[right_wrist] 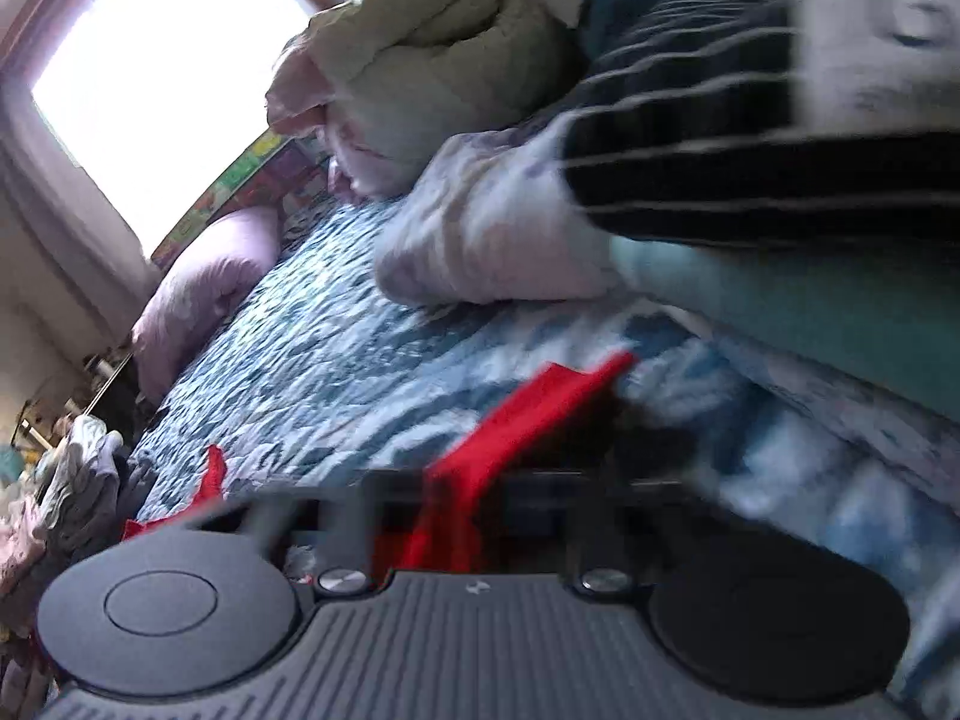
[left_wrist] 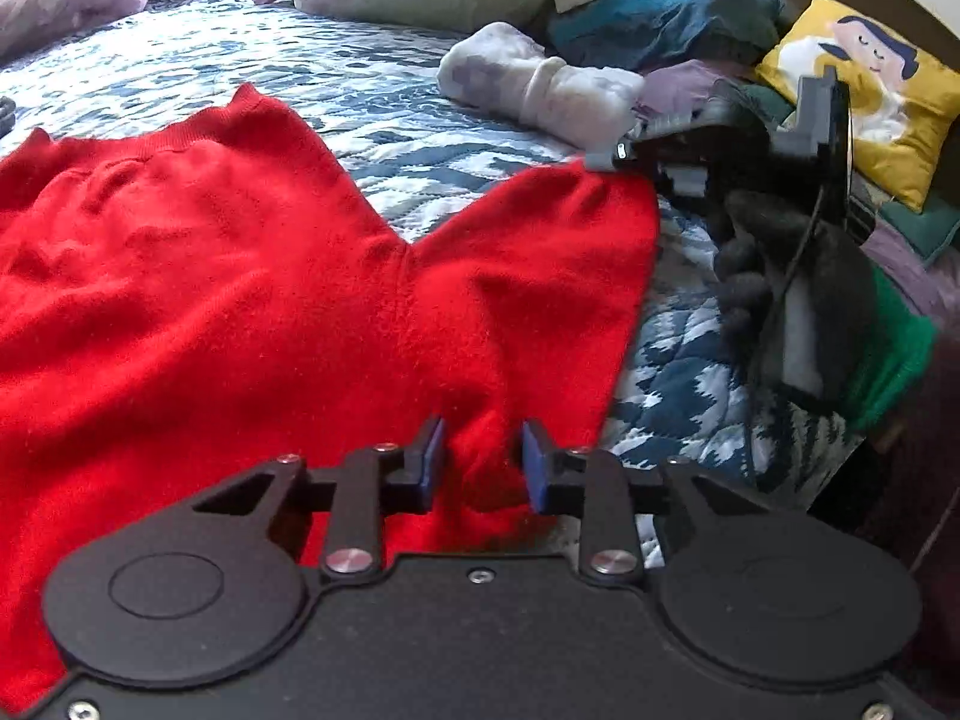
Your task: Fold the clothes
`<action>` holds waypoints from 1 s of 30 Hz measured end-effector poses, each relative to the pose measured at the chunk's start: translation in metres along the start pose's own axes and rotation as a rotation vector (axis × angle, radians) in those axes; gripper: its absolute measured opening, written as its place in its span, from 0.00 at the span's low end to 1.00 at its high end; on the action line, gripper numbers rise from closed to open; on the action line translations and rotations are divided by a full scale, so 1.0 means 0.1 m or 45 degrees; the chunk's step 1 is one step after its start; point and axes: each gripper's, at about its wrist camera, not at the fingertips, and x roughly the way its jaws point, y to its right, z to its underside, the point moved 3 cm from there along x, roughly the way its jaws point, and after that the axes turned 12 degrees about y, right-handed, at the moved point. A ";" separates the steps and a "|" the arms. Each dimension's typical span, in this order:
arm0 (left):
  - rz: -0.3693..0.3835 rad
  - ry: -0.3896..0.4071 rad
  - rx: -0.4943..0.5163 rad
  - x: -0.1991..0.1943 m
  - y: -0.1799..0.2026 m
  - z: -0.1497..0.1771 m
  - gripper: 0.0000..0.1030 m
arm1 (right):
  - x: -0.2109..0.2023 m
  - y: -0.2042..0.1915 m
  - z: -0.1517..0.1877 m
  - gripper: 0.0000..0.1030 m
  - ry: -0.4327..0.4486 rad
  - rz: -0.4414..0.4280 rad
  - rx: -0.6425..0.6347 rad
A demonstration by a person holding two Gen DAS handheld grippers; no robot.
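While the red knit garment sprawls over the blue-and-white quilted bedspread, the left gripper pinches its near hem; the right gripper clamps a far corner (its own view is blurred).

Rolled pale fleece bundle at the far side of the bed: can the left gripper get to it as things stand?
Probably not right away. The left gripper has the red knit garment bunched between its fingers. The rolled pale fleece bundle lies beyond the garment across open blue patterned quilt; nothing blocks it otherwise.
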 end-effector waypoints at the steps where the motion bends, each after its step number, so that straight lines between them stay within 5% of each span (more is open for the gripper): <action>1: 0.008 -0.003 -0.006 -0.01 -0.01 0.00 0.26 | -0.04 -0.11 -0.05 0.06 0.041 -0.045 -0.062; 3: 0.020 -0.015 -0.016 -0.01 -0.02 0.01 0.26 | -0.13 -0.36 -0.17 0.06 0.125 -0.139 -0.202; 8: 0.020 -0.007 -0.038 -0.13 -0.09 -0.04 0.26 | 0.08 -0.27 -0.11 0.12 0.036 0.100 -0.333; 15: -0.028 0.076 -0.062 -0.20 -0.17 -0.14 0.26 | -0.15 -0.39 -0.08 0.31 0.053 0.150 -0.493; 19: -0.028 0.042 -0.041 -0.06 -0.10 -0.01 0.26 | -0.36 -0.26 0.07 0.51 -0.058 0.125 -0.281; 22: -0.033 0.032 0.009 0.04 -0.05 0.09 0.26 | -0.50 -0.23 0.27 0.55 -0.133 0.100 -0.195; 24: -0.037 0.057 0.064 0.05 -0.03 0.14 0.26 | -0.58 -0.25 0.43 0.52 -0.177 0.088 -0.193; 28: -0.046 0.050 0.072 0.02 0.01 0.13 0.26 | -0.67 -0.40 0.67 0.05 -0.233 0.053 -0.263; 30: -0.055 0.031 0.159 -0.02 0.10 0.17 0.28 | -0.72 -0.39 0.66 0.03 -0.214 0.079 -0.261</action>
